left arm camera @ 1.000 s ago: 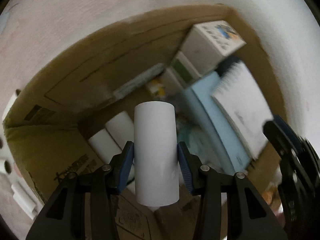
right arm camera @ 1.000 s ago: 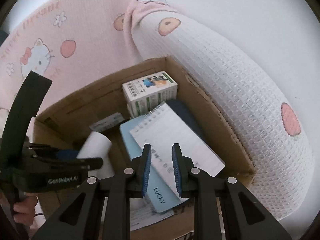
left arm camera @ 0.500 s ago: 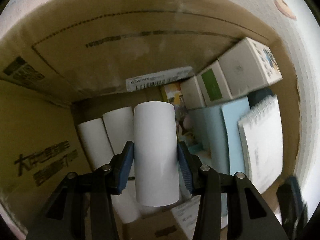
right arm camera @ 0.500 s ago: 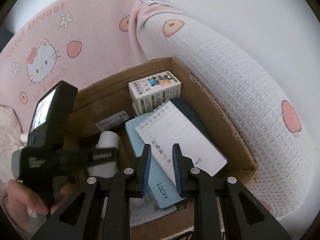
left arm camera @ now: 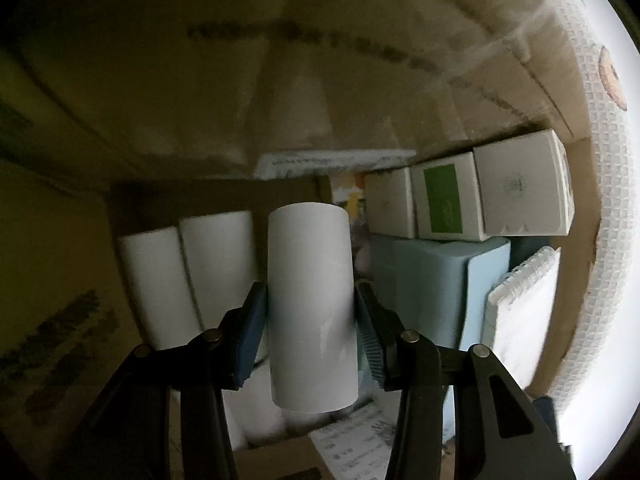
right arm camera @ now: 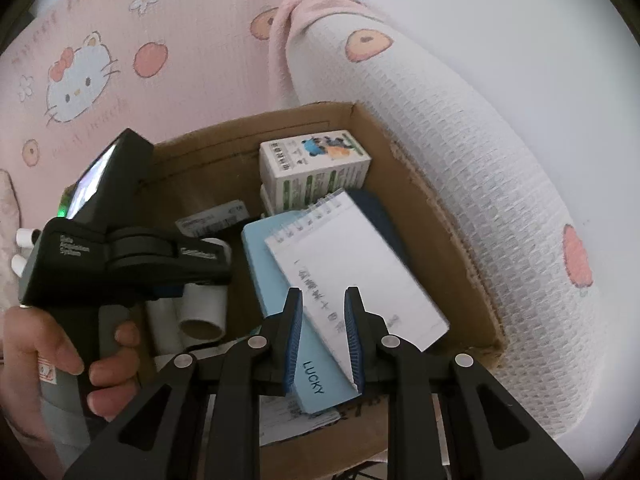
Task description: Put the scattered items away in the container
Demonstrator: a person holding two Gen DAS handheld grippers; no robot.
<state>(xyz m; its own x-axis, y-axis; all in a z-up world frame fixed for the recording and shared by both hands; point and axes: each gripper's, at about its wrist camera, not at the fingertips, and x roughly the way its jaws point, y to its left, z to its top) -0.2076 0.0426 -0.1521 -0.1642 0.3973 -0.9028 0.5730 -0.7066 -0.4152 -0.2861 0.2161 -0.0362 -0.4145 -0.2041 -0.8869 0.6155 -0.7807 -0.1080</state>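
My left gripper (left arm camera: 310, 316) is shut on a white paper roll (left arm camera: 310, 300) and holds it low inside the cardboard box (left arm camera: 280, 80), beside two white rolls (left arm camera: 188, 276) lying at the box's left. In the right wrist view the left gripper's black body (right arm camera: 120, 256) is inside the box (right arm camera: 460, 240), the held roll (right arm camera: 202, 304) below it. My right gripper (right arm camera: 322, 332) hovers above the box's near side, its jaws a narrow gap apart with nothing between them.
The box also holds a light blue book (right arm camera: 280, 320), a spiral notepad (right arm camera: 352, 264), small white and green cartons (right arm camera: 314, 164) and a paper sheet (right arm camera: 296, 416). A white waffle blanket (right arm camera: 460, 140) lies right of the box, a pink printed sheet (right arm camera: 120, 60) behind. Two more rolls (right arm camera: 22, 248) lie outside, left.
My left gripper has gone down deeper into the box with the roll, close to the two rolls lying there. My right gripper has stayed nearly still above the box.
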